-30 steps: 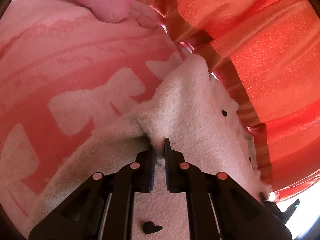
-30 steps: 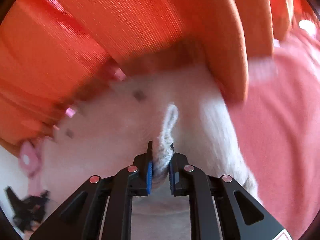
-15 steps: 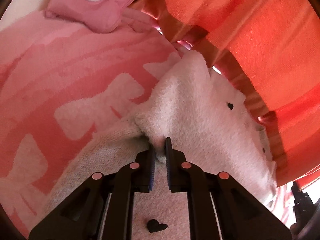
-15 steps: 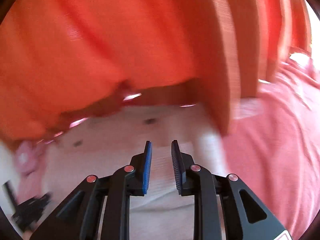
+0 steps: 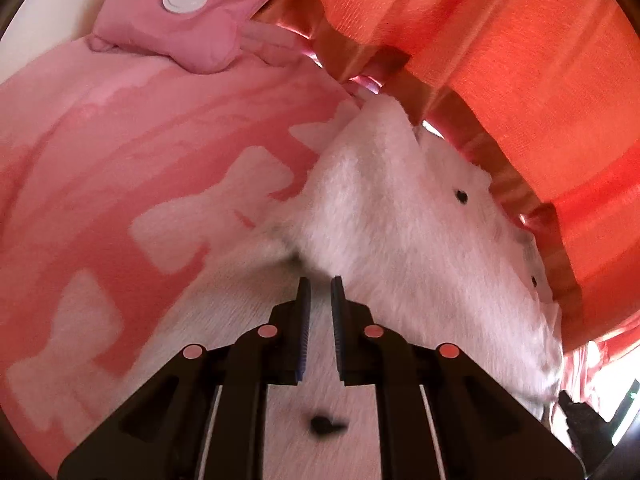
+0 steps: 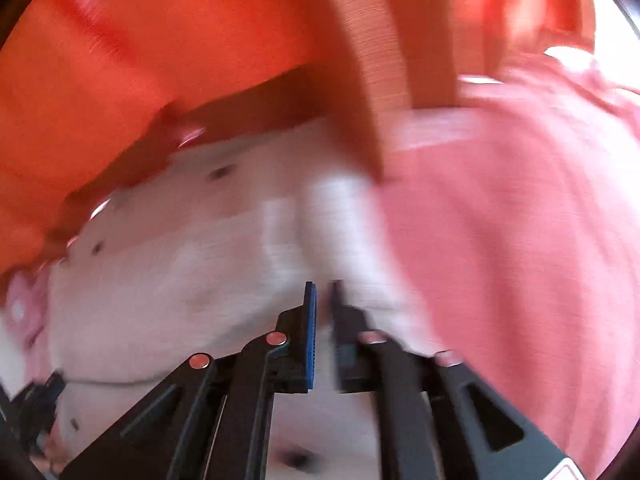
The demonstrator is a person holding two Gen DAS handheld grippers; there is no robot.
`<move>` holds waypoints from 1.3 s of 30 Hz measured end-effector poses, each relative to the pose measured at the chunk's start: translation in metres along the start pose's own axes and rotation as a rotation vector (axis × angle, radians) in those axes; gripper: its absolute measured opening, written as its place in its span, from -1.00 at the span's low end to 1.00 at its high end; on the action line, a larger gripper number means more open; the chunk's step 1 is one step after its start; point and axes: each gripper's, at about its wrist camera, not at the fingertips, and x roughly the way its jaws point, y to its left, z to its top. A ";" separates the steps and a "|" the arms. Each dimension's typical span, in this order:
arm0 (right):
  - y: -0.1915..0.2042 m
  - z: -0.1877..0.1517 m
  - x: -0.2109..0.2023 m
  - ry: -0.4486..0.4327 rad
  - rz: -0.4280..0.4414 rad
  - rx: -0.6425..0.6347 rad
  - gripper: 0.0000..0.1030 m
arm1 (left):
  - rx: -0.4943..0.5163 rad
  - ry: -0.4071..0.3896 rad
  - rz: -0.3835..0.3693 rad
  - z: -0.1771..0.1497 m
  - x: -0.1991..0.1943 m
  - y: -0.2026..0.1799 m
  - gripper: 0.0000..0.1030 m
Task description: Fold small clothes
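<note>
Fleece first: the small white garment (image 5: 404, 240), fuzzy and dotted with little dark hearts, lies on my pink bow-patterned blanket (image 5: 120, 168), its far edge tucked up against the orange curtain (image 5: 520, 60), with one flap already laid over the rest. My left gripper (image 5: 319, 312) hovers low over the seam of that fold; its jaws stand nearly together with only a thin gap, and I see no cloth pinched between them, so I read it as let go. My right gripper (image 6: 323, 316) is blurred, jaws closing, and I make out bare white fabric (image 6: 192, 272) behind the slit, not a held edge. I judge one fold is just laid and both hands are free. Next I would need to pick a fresh edge, probably the near hem or the side by the curtain, opening wider before pinching so the thick pile actually seats. A pink pouch (image 5: 188, 20) sits well clear at the blanket's far end.
</note>
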 end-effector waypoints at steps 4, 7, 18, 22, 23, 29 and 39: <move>-0.025 -0.031 -0.067 -0.025 0.048 0.017 -0.11 | 0.042 0.038 -0.064 -0.020 -0.051 0.020 0.13; -0.023 -0.074 -0.073 0.118 0.057 -0.099 0.19 | 0.085 0.077 -0.049 -0.050 -0.090 0.049 0.43; -0.053 -0.150 -0.064 0.518 0.231 -0.108 0.31 | 0.077 0.359 -0.123 -0.111 -0.111 0.100 0.59; -0.035 -0.141 -0.060 0.498 0.236 -0.064 0.30 | 0.154 0.371 -0.091 -0.121 -0.107 0.075 0.33; -0.030 -0.140 -0.058 0.493 0.227 -0.061 0.20 | 0.173 0.376 -0.084 -0.122 -0.107 0.070 0.22; -0.032 -0.128 -0.087 0.361 0.259 -0.033 -0.84 | 0.146 0.363 -0.115 -0.120 -0.122 0.067 -0.80; -0.077 -0.181 -0.239 0.173 0.237 -0.204 -0.87 | 0.318 0.254 -0.225 -0.175 -0.272 0.086 -0.88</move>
